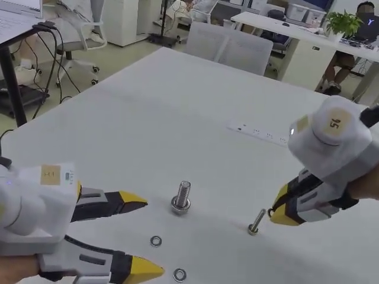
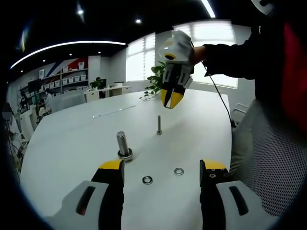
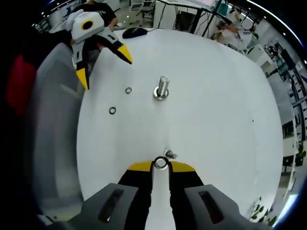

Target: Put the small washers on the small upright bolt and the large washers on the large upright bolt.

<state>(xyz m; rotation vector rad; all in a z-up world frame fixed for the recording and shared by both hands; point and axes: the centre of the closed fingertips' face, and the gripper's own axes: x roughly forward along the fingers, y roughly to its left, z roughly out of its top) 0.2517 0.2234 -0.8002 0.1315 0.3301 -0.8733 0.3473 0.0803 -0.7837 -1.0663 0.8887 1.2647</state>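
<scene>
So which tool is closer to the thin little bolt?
Right. The right tool, pinching a washer, is just beside the small bolt. The left tool is open and farther off, beyond the large bolt, by two loose washers.

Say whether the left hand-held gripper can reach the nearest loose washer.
Likely yes: the left hand-held gripper is open, and the silver metal washer lies on the white tabletop just ahead, nothing between.
</scene>
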